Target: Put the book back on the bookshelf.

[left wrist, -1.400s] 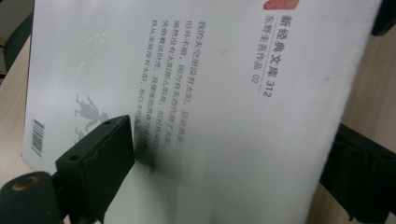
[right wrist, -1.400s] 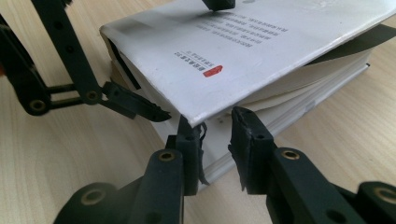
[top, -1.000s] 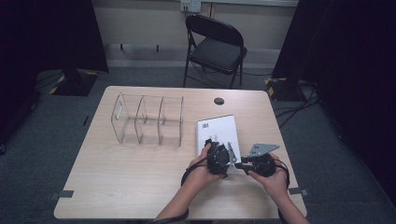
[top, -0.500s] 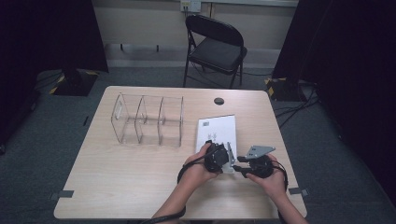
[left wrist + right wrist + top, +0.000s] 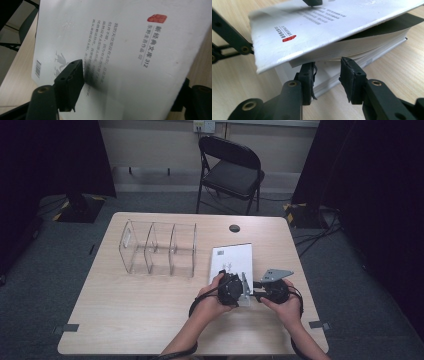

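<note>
A thick white paperback book (image 5: 231,261) with printed black text and a small red seal on its cover is seen lying on the pale wood-grain table (image 5: 130,305), toward the right half and near the front edge. Both grippers are held at its near end. The left gripper (image 5: 239,289) is gripped by the person's left hand (image 5: 212,297), the right gripper (image 5: 256,292) by the right hand (image 5: 285,306), and the two are brought close together over the book's near corner.

In the left gripper view, one black ridged jaw is laid on top of the white cover (image 5: 120,50) beside the printed column; the other jaw is hidden beneath the cover, so the cover lies between them — whether the pads press on it cannot be told. These jaws have just been opening.

In the right gripper view, the cover (image 5: 317,32) is shown lifted clear of the page block (image 5: 352,56), with a dark gap under it. The right gripper's two jaws are parted in front of the book's near edge, one pad just beside the page stack, nothing clamped — they have just been closing.

A clear acrylic three-slot organiser (image 5: 157,249) stands upright on the table well to the left of the book, and a black folding chair (image 5: 231,170) is placed beyond the far edge.
</note>
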A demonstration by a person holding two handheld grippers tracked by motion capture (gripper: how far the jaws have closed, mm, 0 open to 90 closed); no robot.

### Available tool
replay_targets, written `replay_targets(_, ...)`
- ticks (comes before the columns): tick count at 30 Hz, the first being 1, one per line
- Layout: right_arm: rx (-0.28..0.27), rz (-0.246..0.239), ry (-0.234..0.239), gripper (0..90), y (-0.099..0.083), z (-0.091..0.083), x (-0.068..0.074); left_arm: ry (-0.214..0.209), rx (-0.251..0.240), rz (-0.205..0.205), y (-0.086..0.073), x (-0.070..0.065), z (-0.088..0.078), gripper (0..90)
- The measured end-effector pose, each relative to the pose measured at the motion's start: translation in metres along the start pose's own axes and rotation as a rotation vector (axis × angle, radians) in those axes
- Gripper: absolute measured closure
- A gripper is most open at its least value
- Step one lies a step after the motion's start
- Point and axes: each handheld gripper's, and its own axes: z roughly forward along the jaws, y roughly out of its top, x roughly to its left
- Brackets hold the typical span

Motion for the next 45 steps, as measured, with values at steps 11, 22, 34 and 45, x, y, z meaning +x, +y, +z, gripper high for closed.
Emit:
replay_targets(11,-0.035,0.003,0.024,53.4,0.002,-0.003,0.001,0.083,0.059,0.121,0.003,-0.003,-0.003,34.0)
replay_targets(22,0.054,-0.033,0.037,37.1,-0.036,0.004,0.0,0.054,0.119,0.122,0.019,0.012,-0.024,45.7)
replay_targets(34,0.044,-0.065,-0.006,29.7,-0.037,0.007,0.005,0.005,0.166,0.1,0.046,0.022,-0.041,50.9)
replay_targets(45,0.002,-0.194,-0.091,28.2,-0.028,0.008,0.016,-0.025,0.2,0.093,0.062,0.018,-0.046,50.8)
